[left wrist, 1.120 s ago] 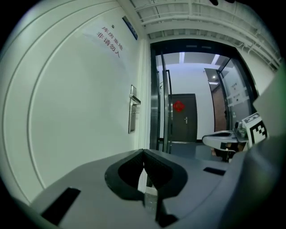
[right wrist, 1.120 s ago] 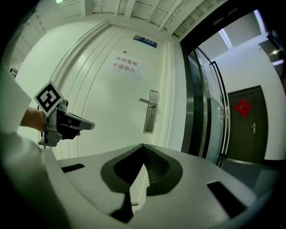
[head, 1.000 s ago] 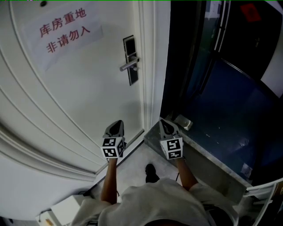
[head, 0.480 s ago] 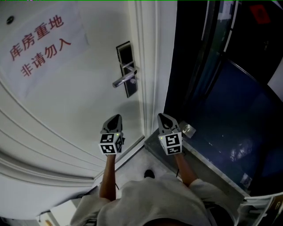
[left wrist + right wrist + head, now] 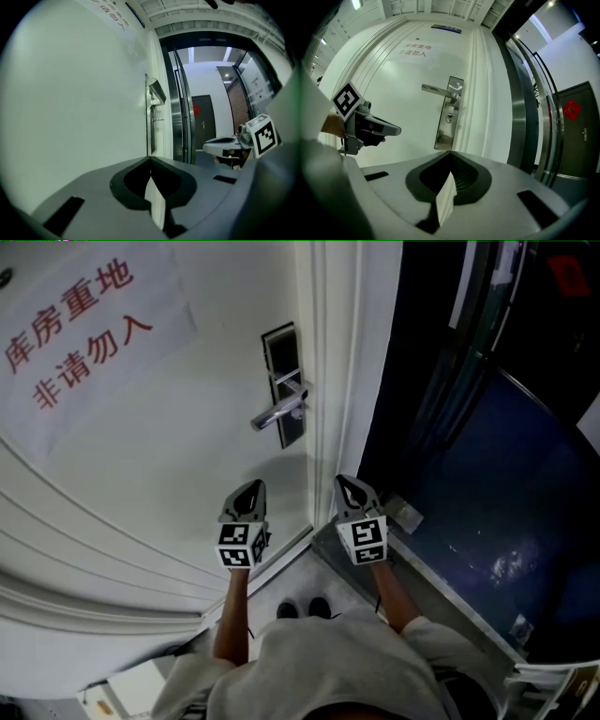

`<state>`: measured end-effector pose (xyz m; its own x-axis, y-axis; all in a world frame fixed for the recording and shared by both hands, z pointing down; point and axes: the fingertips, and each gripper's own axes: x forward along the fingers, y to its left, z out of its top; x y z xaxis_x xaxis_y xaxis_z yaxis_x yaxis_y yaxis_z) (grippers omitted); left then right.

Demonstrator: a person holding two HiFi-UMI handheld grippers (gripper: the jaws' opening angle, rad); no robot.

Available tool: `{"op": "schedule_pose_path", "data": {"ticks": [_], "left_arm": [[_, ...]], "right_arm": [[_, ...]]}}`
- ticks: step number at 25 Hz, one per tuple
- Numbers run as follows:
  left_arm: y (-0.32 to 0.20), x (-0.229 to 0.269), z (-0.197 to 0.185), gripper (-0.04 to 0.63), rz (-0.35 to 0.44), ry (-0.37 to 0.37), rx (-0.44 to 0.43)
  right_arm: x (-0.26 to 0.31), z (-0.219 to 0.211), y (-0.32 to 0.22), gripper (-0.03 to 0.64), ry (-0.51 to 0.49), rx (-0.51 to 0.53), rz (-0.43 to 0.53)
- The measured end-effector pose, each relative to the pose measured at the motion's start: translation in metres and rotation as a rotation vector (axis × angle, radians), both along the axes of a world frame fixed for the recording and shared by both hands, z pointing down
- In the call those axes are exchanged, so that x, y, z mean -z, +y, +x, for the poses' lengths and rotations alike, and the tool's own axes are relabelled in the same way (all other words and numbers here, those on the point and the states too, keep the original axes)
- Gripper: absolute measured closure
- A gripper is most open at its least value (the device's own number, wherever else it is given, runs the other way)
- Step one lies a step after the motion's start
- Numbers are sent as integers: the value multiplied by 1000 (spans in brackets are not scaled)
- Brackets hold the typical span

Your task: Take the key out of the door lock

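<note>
A dark lock plate (image 5: 284, 385) with a silver lever handle (image 5: 278, 411) sits on the white door (image 5: 169, 456). In the right gripper view the lock plate (image 5: 449, 112) faces me, and a small key (image 5: 449, 116) sits in the keyhole below the handle (image 5: 438, 90). My left gripper (image 5: 249, 489) and right gripper (image 5: 350, 486) hover side by side below the lock, both shut and empty, well short of it. In the left gripper view the left gripper (image 5: 150, 158) sees the door edge-on, with the handle (image 5: 157, 89) sticking out. The right gripper (image 5: 450, 152) points at the plate.
A paper sign with red characters (image 5: 75, 324) is stuck on the door. The white door frame (image 5: 352, 381) borders a dark glass partition (image 5: 487, 456) on the right, with a metal sill (image 5: 441, 592) at its foot. A white box (image 5: 131, 688) lies at lower left.
Both grippers have moved forward toward the door, staying shut. The view has shifted, so the lock now sits more directly above the grippers. The person's shoes now show between the arms.
</note>
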<state>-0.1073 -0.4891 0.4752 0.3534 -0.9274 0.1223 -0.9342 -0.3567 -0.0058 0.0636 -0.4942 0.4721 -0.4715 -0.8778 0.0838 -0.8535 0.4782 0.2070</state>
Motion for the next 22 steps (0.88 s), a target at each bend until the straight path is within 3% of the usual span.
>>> {"op": "schedule_pose_path", "data": {"ticks": [22], "left_arm": [[5, -3, -49, 577, -7, 21, 28]], "right_arm": [[20, -67, -23, 594, 44, 76, 47]]}}
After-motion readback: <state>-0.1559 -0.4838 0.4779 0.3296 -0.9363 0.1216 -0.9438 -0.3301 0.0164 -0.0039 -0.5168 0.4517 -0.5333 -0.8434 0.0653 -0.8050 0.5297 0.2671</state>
